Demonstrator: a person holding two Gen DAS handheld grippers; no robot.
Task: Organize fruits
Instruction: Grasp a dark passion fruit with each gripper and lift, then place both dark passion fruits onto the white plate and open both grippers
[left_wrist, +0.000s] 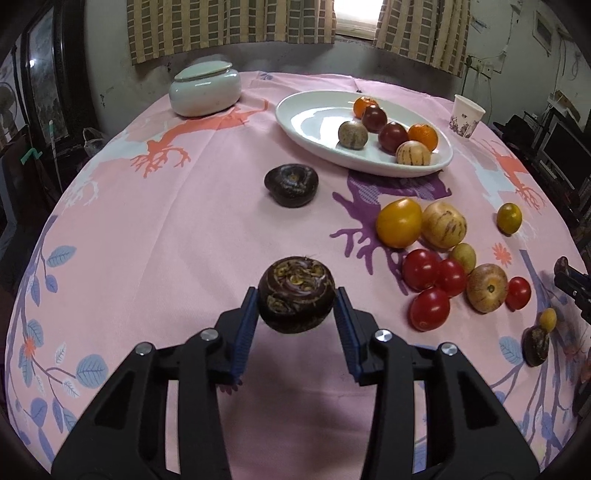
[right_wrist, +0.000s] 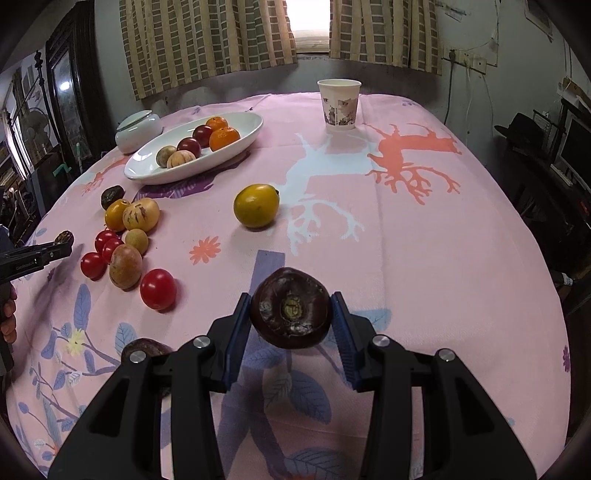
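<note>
jaws around dark water chestnut (left_wrist: 296, 298)

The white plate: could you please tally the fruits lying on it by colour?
Orange fruits: 2
Dark red fruits: 2
Pale striped fruits: 2
Total: 6

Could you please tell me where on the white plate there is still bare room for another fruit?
The plate's end nearer the lidded jar is bare. Its other end is crowded with six fruits, among them an orange.
</note>
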